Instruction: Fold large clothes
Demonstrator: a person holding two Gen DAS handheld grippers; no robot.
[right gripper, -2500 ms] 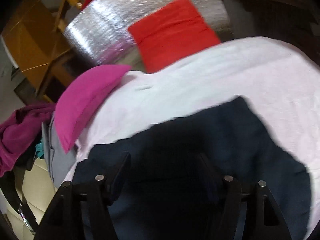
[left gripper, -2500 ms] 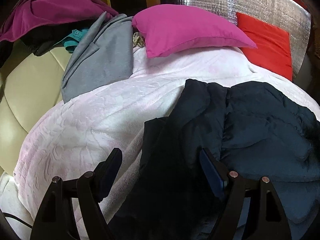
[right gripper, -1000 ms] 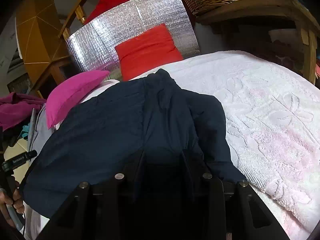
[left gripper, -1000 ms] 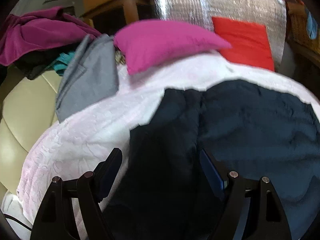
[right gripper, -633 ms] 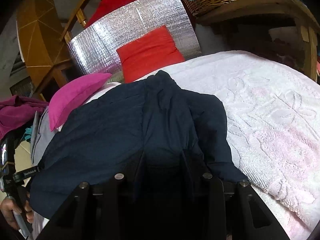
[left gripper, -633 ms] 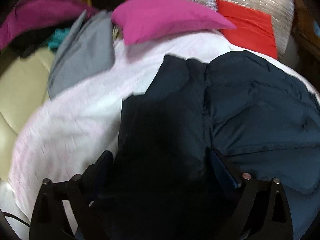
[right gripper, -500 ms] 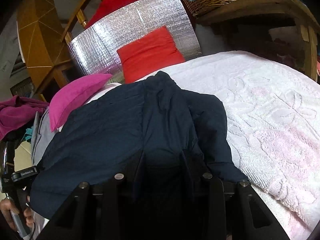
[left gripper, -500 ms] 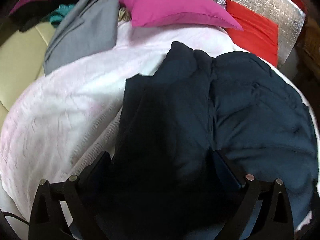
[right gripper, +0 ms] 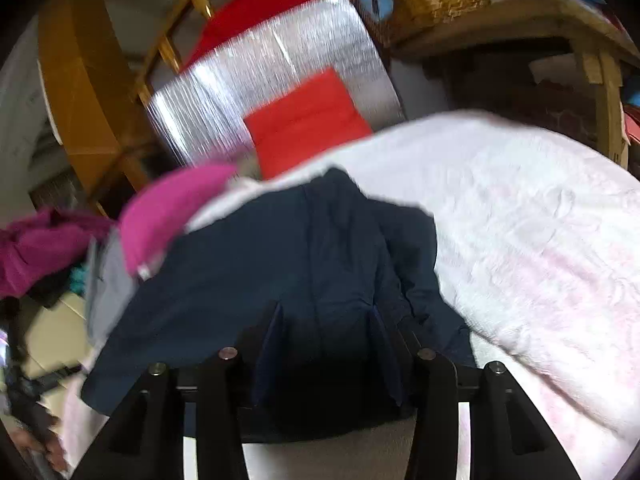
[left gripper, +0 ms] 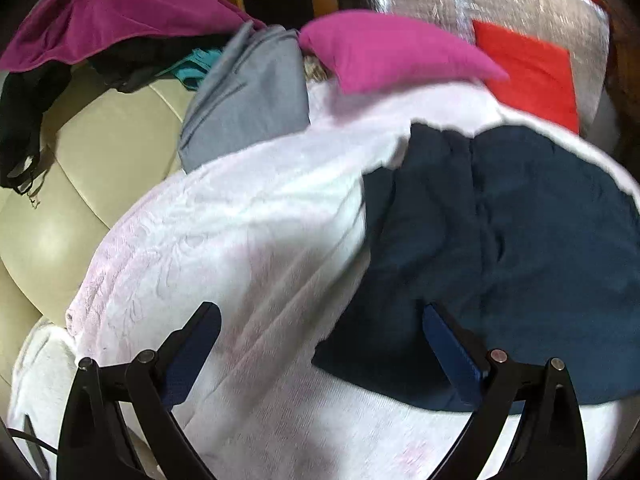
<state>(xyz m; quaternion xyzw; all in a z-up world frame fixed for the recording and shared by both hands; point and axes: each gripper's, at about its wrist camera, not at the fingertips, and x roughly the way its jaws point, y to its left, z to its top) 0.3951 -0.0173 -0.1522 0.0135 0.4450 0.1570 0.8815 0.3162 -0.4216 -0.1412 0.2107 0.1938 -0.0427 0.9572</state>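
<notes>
Navy jacket (left gripper: pixel 520 240) is spread on the white blanket (left gripper: pixel 240 240) — its near edge is pinched by the right gripper (right gripper: pixel 324 320); beside it, the left gripper (left gripper: pixel 320 320) is held agape.

1. The dark jacket (left gripper: pixel 520 240) runs off the right edge in the left wrist view.
2. Motion blur smears the pink pillow (right gripper: pixel 168 216) and red cushion (right gripper: pixel 304 124).
3. The right gripper's (right gripper: pixel 324 328) fingertips merge darkly into the jacket, so the grip is unclear.

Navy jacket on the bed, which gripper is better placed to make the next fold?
Probably the right gripper: its fingers straddle the navy jacket hem, apparently pinching it. The left gripper is open over the white blanket, beside the jacket.
</notes>
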